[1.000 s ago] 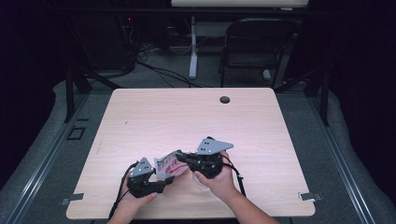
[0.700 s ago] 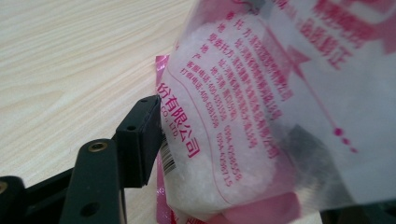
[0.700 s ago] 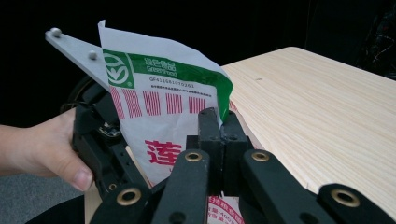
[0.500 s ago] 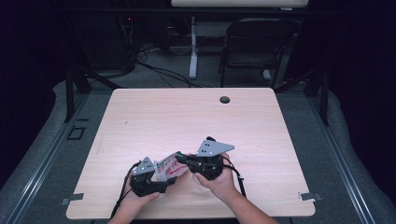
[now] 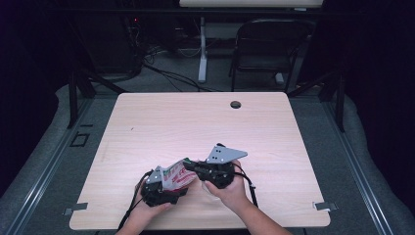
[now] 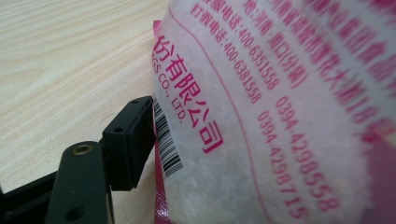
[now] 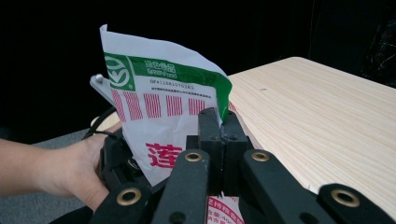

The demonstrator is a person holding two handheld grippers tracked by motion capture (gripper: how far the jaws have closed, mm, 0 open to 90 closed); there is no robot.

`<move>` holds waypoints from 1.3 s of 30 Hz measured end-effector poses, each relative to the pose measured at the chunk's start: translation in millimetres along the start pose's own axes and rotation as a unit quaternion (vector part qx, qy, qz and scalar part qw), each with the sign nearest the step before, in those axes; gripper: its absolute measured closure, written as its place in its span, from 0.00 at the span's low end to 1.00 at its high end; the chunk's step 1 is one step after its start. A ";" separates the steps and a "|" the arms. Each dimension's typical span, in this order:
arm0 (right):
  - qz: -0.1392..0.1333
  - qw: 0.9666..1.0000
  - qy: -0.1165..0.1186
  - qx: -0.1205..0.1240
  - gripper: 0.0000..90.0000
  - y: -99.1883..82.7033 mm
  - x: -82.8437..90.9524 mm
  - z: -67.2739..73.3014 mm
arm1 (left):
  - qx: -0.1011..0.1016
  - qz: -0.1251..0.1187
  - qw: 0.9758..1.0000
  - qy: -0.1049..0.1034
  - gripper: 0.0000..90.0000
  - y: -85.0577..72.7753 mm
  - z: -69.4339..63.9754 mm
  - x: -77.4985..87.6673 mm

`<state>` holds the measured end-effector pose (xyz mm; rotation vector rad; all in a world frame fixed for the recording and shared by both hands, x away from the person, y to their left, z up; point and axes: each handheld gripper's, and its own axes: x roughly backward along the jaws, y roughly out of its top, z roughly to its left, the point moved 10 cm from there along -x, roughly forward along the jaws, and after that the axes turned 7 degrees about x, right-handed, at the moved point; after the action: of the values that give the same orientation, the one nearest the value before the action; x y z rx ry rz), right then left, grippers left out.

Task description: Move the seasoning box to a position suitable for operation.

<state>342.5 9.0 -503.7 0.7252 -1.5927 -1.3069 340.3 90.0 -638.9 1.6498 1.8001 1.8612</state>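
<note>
A: Where is the bag?

B: The printed plastic food bag (image 5: pixel 177 177) sits near the front edge of the wooden table (image 5: pixel 195 122), between the 2 grippers. It is white with pink lettering, a barcode and a green band across the top.

A: What is the right gripper doing?

B: The right gripper (image 7: pixel 219 123) has its jaws pressed together, pinching the bag's top edge just under the green band.

A: And the left one?

B: The left gripper (image 5: pixel 164 188) has just been opening its jaws. They stand spread, with the bag's lower part between them. 1 black jaw shows just beside the barcode edge; I cannot tell if it touches.
</note>
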 end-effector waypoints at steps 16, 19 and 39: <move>-0.011 1.000 -0.002 0.001 1.00 8.5 4.4 1.3 | -0.004 -0.003 1.000 0.012 0.50 -1.6 4.5 -0.3; -0.014 1.000 0.000 -0.002 1.00 9.5 5.3 1.2 | -0.008 -0.016 1.000 0.019 0.54 1.1 5.2 0.9; -0.016 1.000 0.001 -0.003 1.00 9.3 7.5 -0.2 | -0.029 -0.020 0.998 0.054 0.66 4.7 10.0 5.8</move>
<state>340.6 4.9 -492.7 0.7506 -1.5817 -1.3327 347.5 99.3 -634.5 1.5115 1.7866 2.0017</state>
